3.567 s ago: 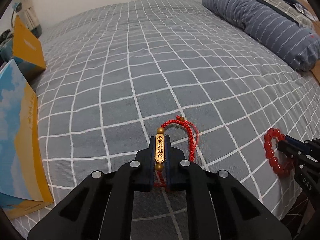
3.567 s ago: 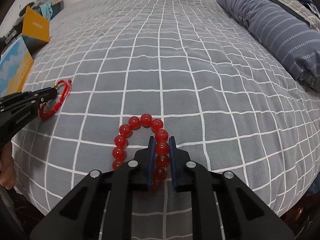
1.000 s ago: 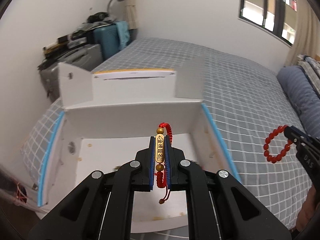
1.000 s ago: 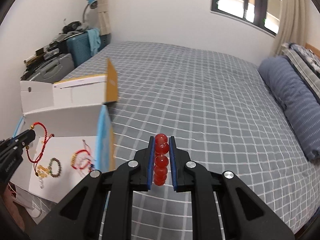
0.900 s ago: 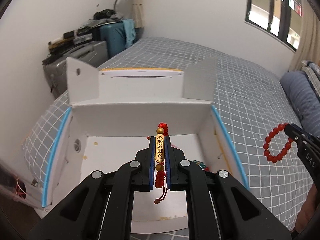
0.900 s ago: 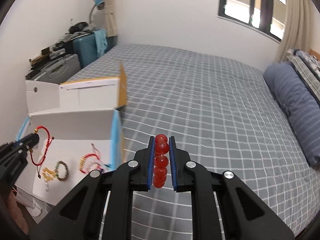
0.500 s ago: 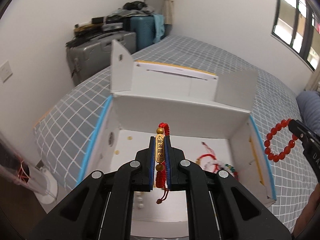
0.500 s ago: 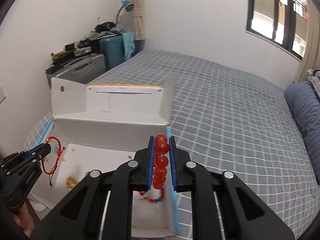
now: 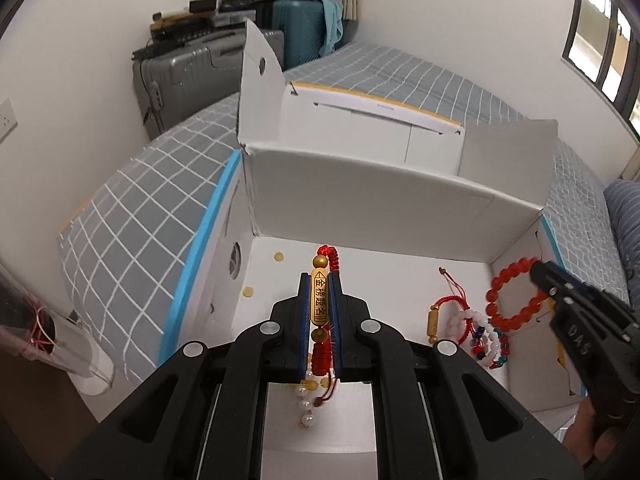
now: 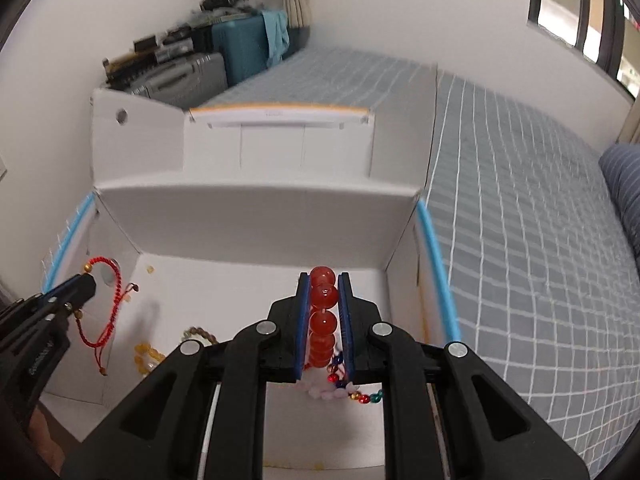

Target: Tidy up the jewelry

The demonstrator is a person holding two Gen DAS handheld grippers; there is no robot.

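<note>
My left gripper (image 9: pixel 320 280) is shut on a red cord bracelet with a gold tube charm (image 9: pixel 319 300); in the right wrist view that gripper (image 10: pixel 82 282) and its cord bracelet (image 10: pixel 108 304) hang over the left part of an open white box (image 10: pixel 256 212). My right gripper (image 10: pixel 323 280) is shut on a red bead bracelet (image 10: pixel 322 320), which shows as a ring (image 9: pixel 510 300) at the right gripper's tip (image 9: pixel 538 270) over the box's right side. Both hover above the box floor (image 9: pixel 380 272), where other bracelets (image 9: pixel 472 324) lie.
The white box (image 9: pixel 360 184) has blue-taped side rims and raised flaps and sits on a grey checked bed (image 10: pixel 520 220). Suitcases (image 9: pixel 192 76) stand against the wall behind. A pearl string (image 9: pixel 306 404) and loose beads lie on the box floor. A blue pillow (image 10: pixel 624 184) is far right.
Both grippers have travelled from the bed over to the open box and dropped lower into it, each still shut on its bracelet. The box floor and its jewelry have come into view.
</note>
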